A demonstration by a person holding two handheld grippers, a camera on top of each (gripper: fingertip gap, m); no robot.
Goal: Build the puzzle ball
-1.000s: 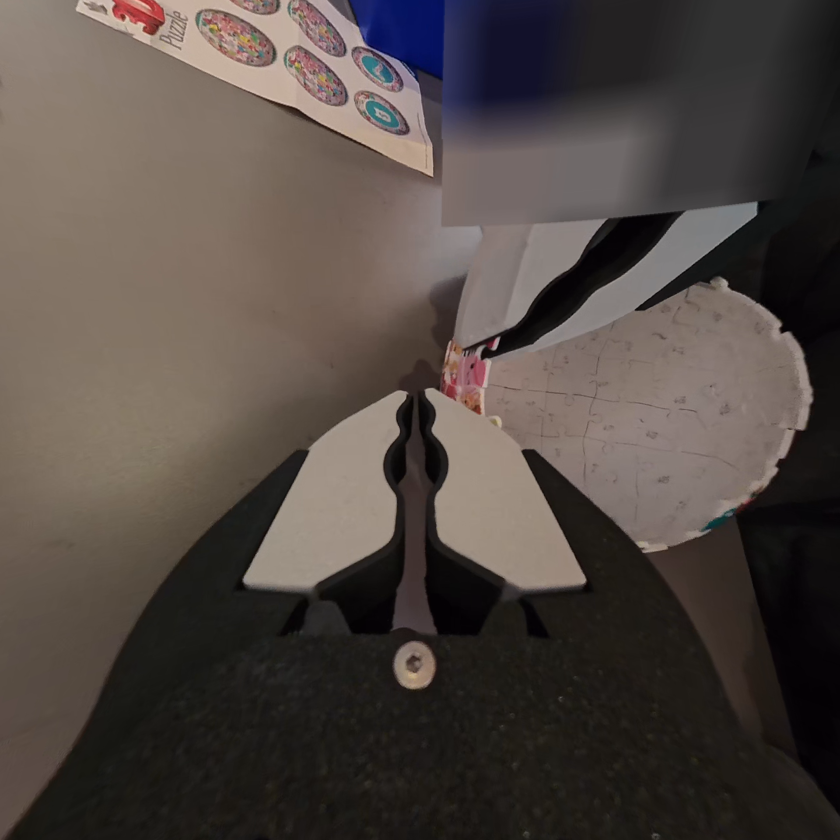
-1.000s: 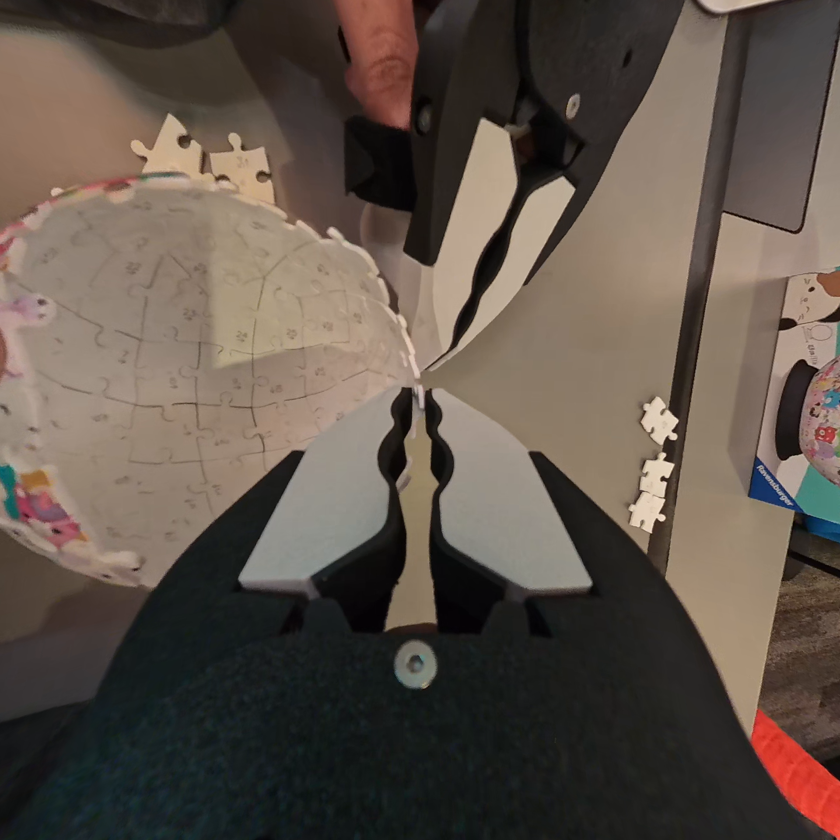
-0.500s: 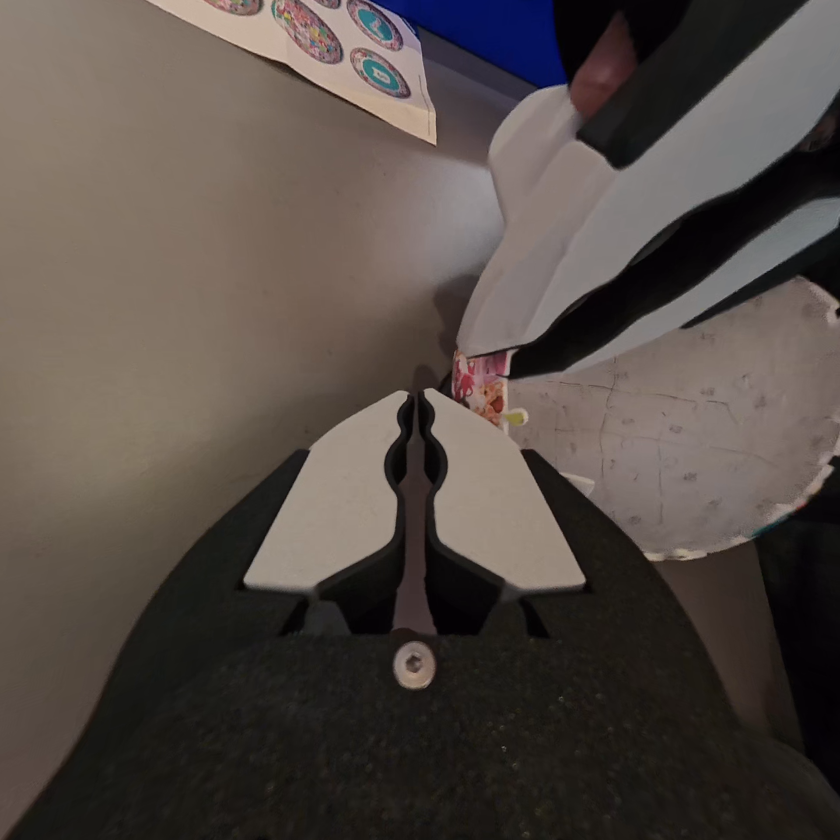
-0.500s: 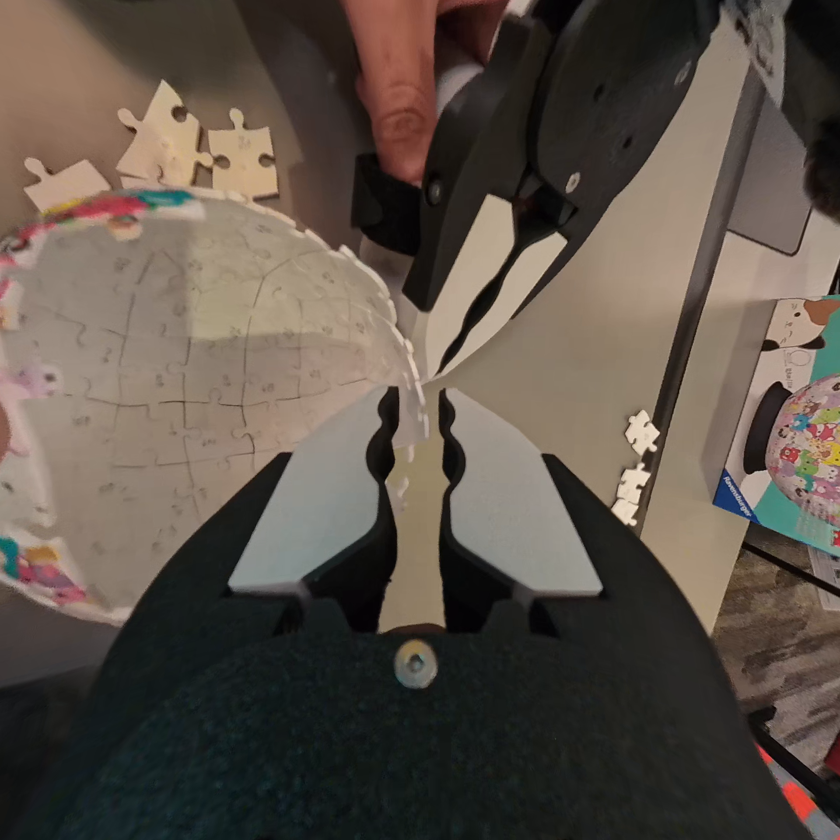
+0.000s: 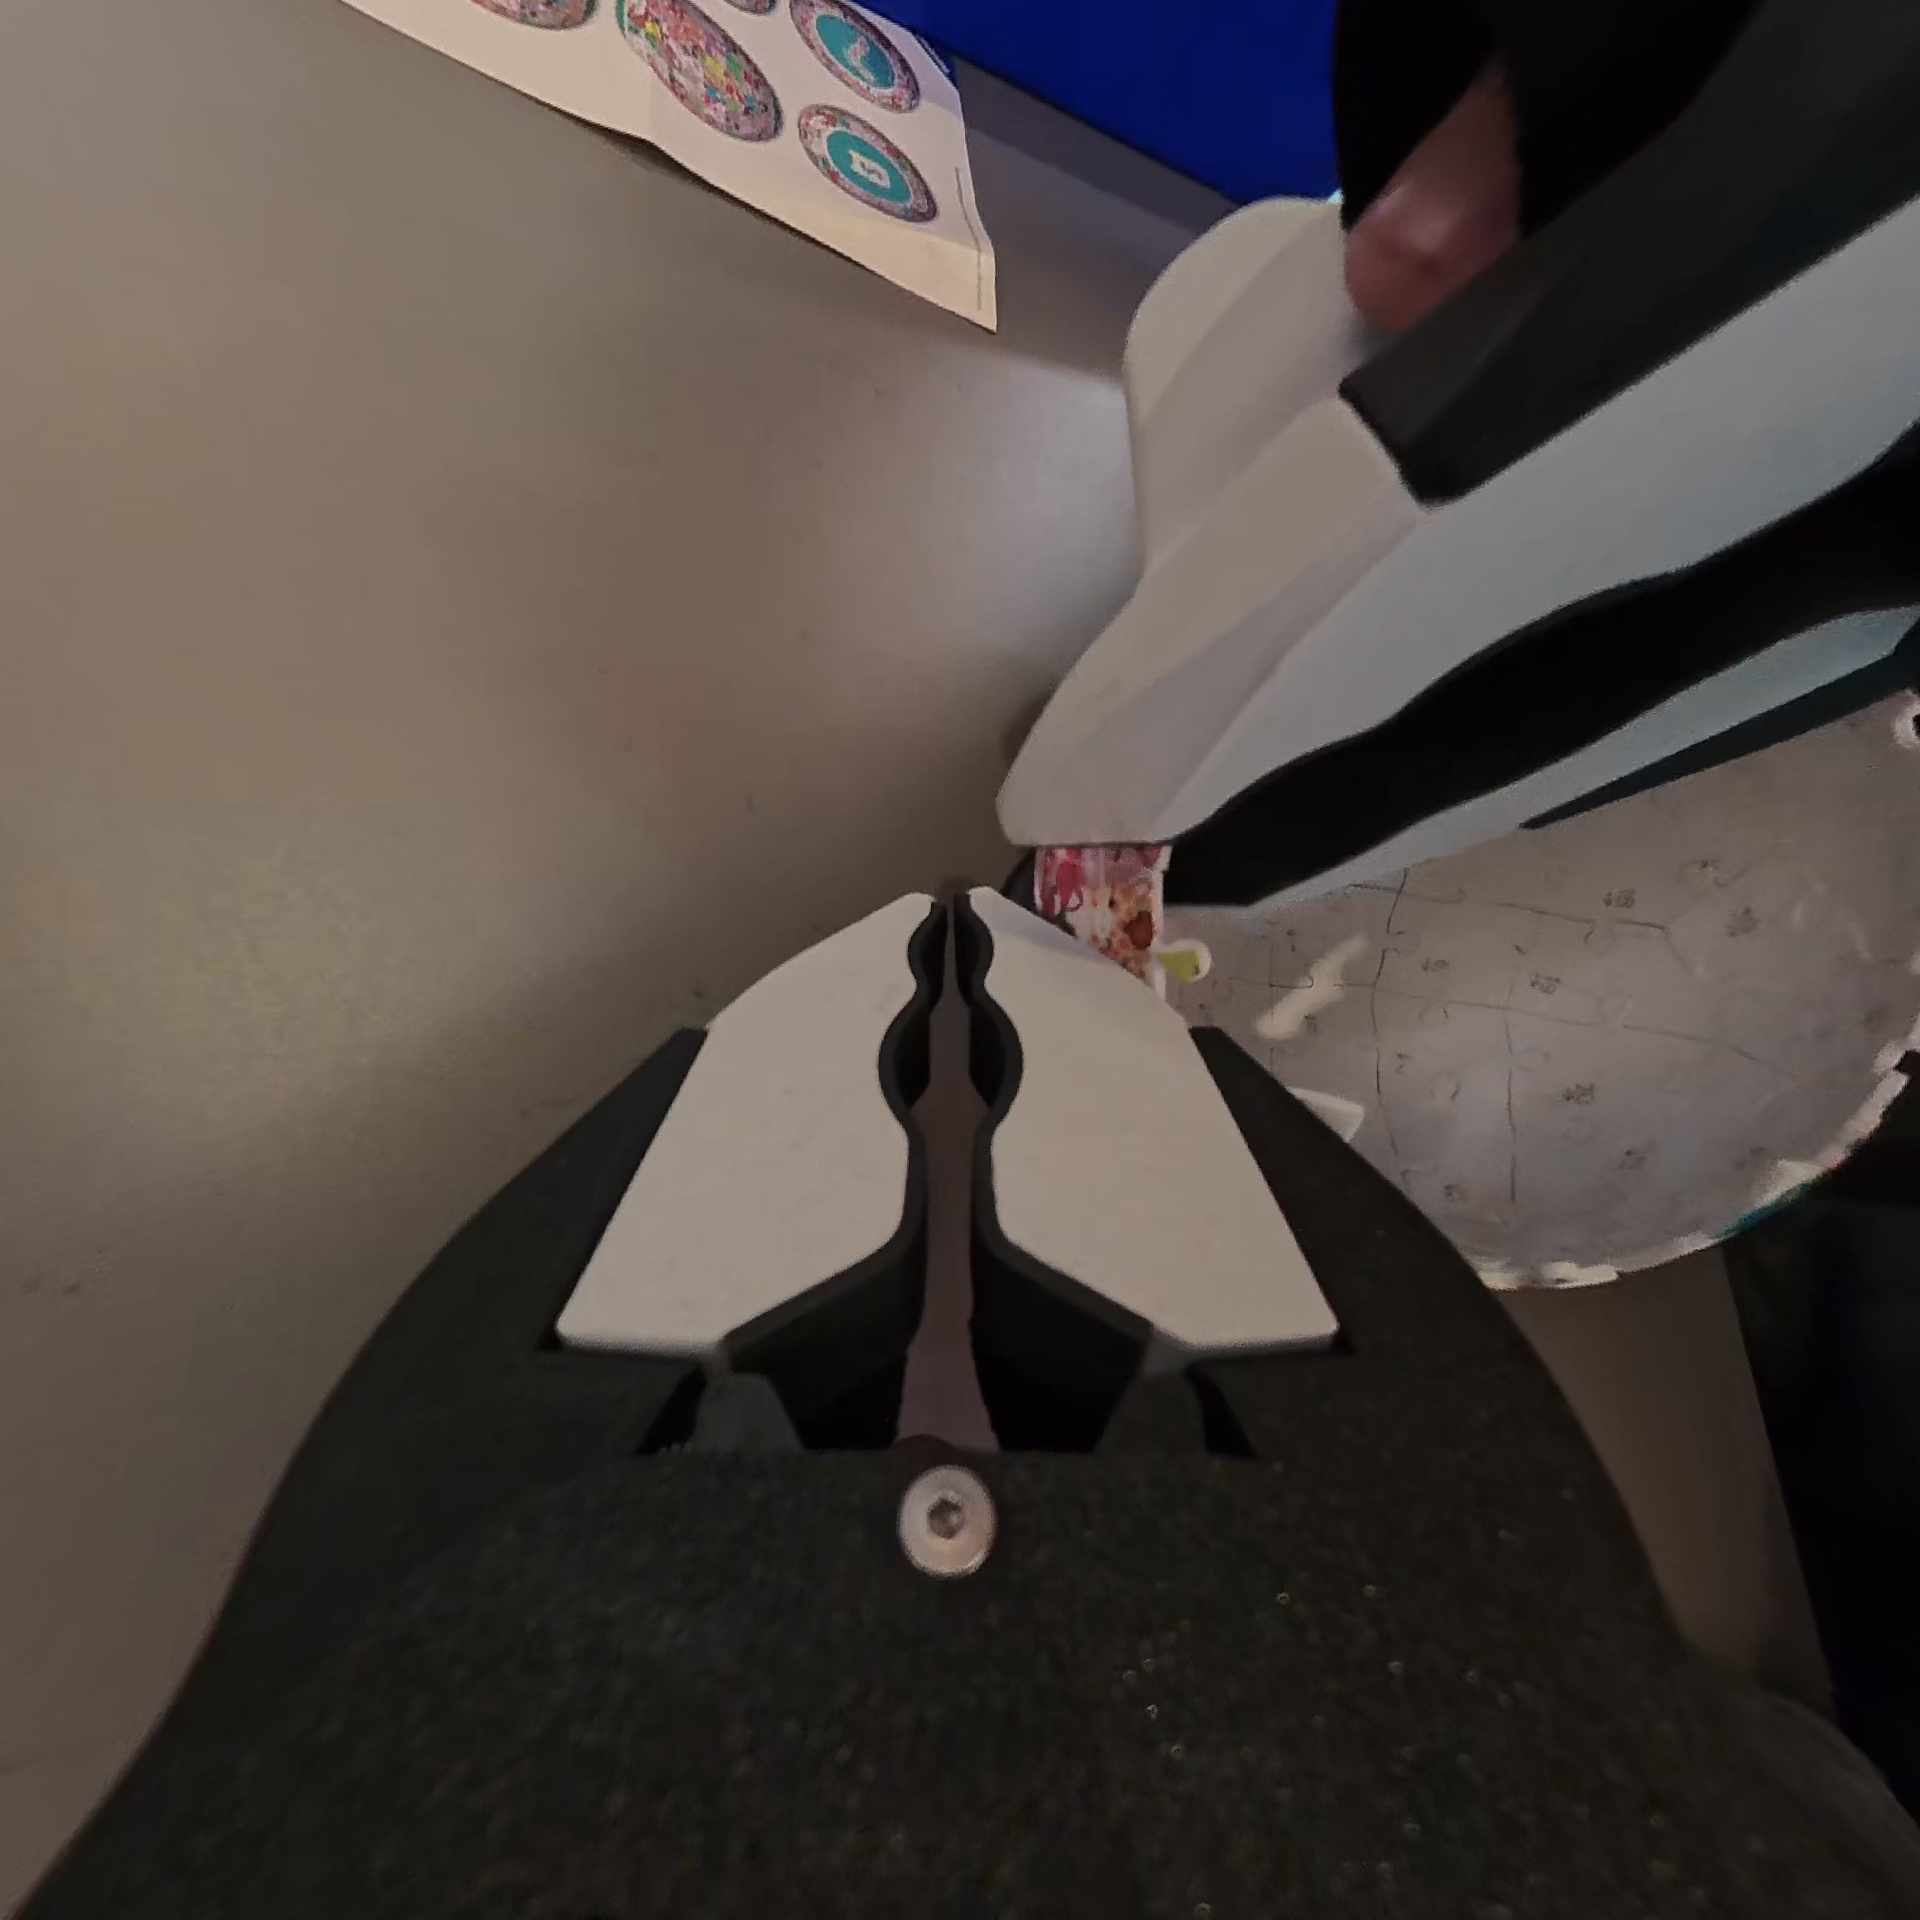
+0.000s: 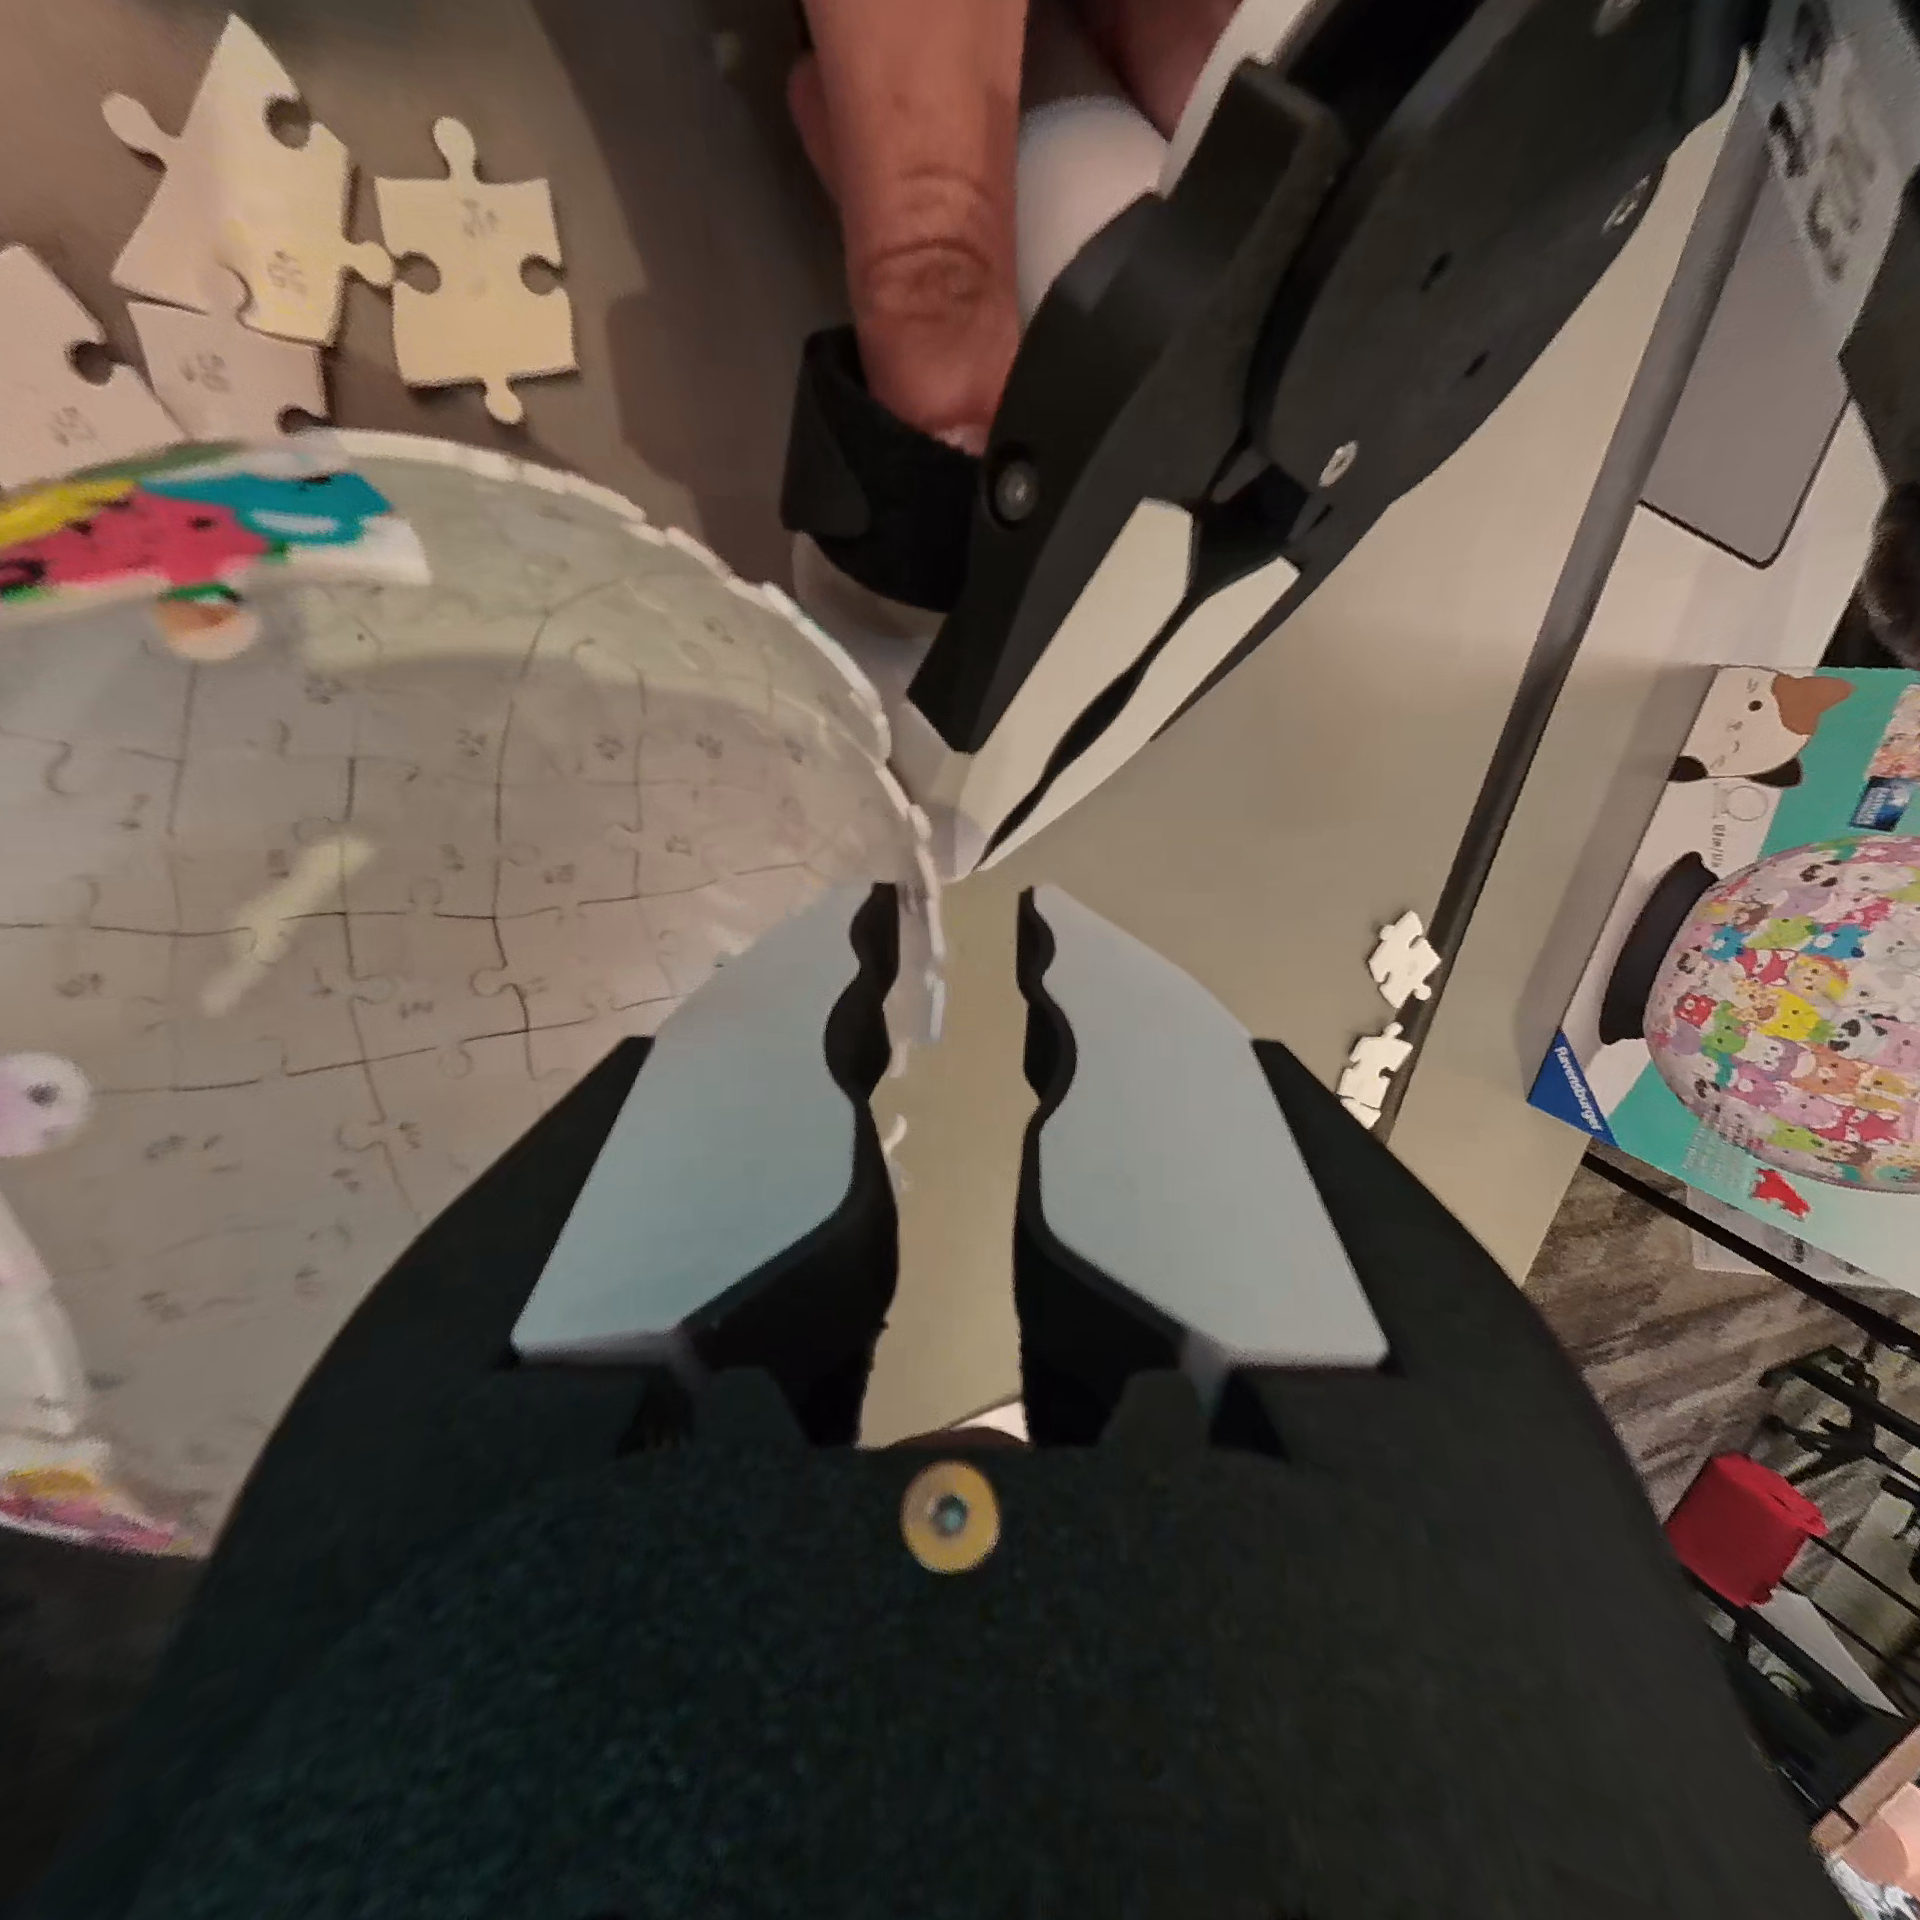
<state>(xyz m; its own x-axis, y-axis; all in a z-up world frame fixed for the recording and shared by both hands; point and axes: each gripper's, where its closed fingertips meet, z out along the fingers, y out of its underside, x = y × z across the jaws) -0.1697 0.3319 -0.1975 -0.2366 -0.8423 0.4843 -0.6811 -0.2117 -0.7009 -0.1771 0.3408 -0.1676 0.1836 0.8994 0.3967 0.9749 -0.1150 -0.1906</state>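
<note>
The table (image 5: 416,644) is the largest thing before me: bare grey surface runs wide to the left of my left gripper (image 5: 951,914), up to a sheet (image 5: 831,135) printed with round pictures at the far edge. From my right gripper (image 6: 951,904) the table edge (image 6: 1538,790) runs just to the right, and past it lower down stands the puzzle box (image 6: 1766,935). So open room lies left of the left tool, little to the right of the right one.

The half-built ball (image 6: 364,883) is an open shell, its pale inside facing my right gripper and filling the space to its left; a loose pale bit (image 6: 281,914) seems to lie inside, too blurred to name. In the left view the shell (image 5: 1558,1060) sits just right of my left fingertips, its coloured rim (image 5: 1101,904) touching them.

My left jaws are pressed together, holding nothing I can see. My right jaws stand narrowly apart with the shell's toothed rim (image 6: 925,966) between them, nearer the left finger; I cannot tell if they touch it. The two tools meet tip to tip at that rim, my hand (image 6: 925,239) wrapped behind the left one.

Loose pieces (image 6: 312,239) lie beyond the shell to the far left; smaller pieces (image 6: 1397,997) sit by the table edge on the right.
</note>
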